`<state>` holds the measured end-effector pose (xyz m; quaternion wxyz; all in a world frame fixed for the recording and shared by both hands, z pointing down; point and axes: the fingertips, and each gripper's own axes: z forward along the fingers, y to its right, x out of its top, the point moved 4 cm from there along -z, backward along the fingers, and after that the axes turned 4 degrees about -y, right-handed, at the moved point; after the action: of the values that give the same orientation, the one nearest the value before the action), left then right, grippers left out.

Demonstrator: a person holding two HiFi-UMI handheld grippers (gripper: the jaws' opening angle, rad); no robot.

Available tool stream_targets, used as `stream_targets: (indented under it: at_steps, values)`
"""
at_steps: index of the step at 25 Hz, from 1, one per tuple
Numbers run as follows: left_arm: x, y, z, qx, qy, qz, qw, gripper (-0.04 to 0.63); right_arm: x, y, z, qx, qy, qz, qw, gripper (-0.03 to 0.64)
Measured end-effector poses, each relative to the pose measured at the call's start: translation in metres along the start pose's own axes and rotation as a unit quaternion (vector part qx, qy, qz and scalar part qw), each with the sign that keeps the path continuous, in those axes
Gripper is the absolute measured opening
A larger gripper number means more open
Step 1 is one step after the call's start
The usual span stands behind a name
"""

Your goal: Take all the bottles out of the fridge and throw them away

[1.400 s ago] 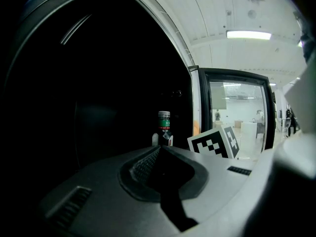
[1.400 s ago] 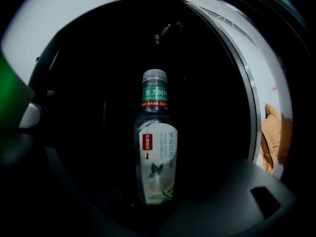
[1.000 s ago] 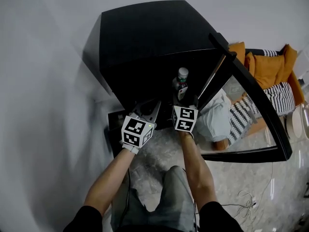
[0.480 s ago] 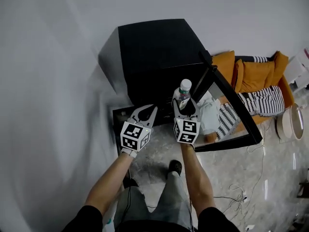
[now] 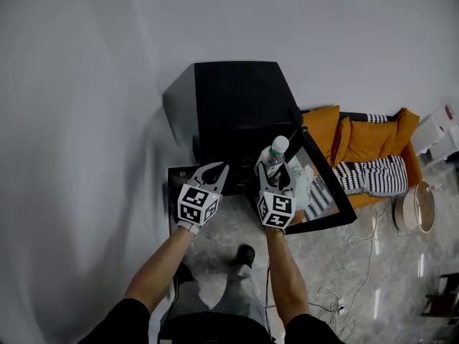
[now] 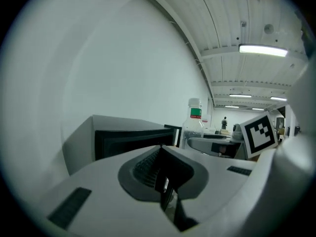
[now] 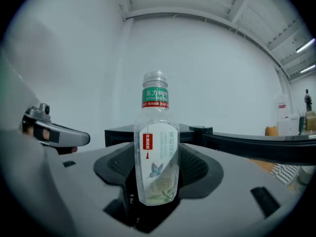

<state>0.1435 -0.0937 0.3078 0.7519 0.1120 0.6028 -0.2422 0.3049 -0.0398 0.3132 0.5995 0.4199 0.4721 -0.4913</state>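
right tongs (image 5: 275,175) clamped on the plastic bottle (image 7: 157,157), left tongs (image 5: 210,169) together, empty; bottle's out of the fridge (image 5: 237,99), i'd say bin next.

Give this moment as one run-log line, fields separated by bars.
right claw: shut on bottle | bottle: upright, outside fridge | left claw: shut, empty | fridge: open

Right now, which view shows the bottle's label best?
The right gripper view: the bottle stands upright, centred and large, label facing the camera, clamped in the jaws of the right gripper. The head view shows only its cap and shoulders from above, small. The left gripper view shows just its top part, off-centre.
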Motion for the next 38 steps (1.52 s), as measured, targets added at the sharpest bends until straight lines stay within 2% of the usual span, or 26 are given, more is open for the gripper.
stream_targets:
  at_steps: [5,9,17,26,31,38]
  values:
    - [0.016,-0.013,-0.009,0.023,0.009,-0.003,0.9997,0.000,0.020,-0.009,0.009,0.022,0.003,-0.007,1.000,0.278]
    - [0.021,-0.032,-0.024,0.050,0.014,-0.005,0.9986,0.000,0.031,-0.035,0.022,0.054,0.009,-0.012,0.998,0.278]
    - [0.032,-0.084,-0.092,0.129,0.023,-0.010,0.9913,0.000,0.045,-0.127,0.042,0.142,0.008,-0.017,0.990,0.279]
    - [0.032,-0.129,-0.175,0.211,0.032,-0.021,0.9768,0.000,0.052,-0.235,0.049,0.235,0.007,-0.028,0.972,0.278]
    - [0.026,-0.141,-0.199,0.234,0.035,-0.033,0.9711,0.000,0.051,-0.260,0.051,0.258,-0.001,-0.040,0.965,0.278]
    - [0.006,-0.150,-0.207,0.244,0.030,-0.049,0.9680,0.000,0.036,-0.279,0.055,0.277,-0.012,-0.051,0.960,0.278]
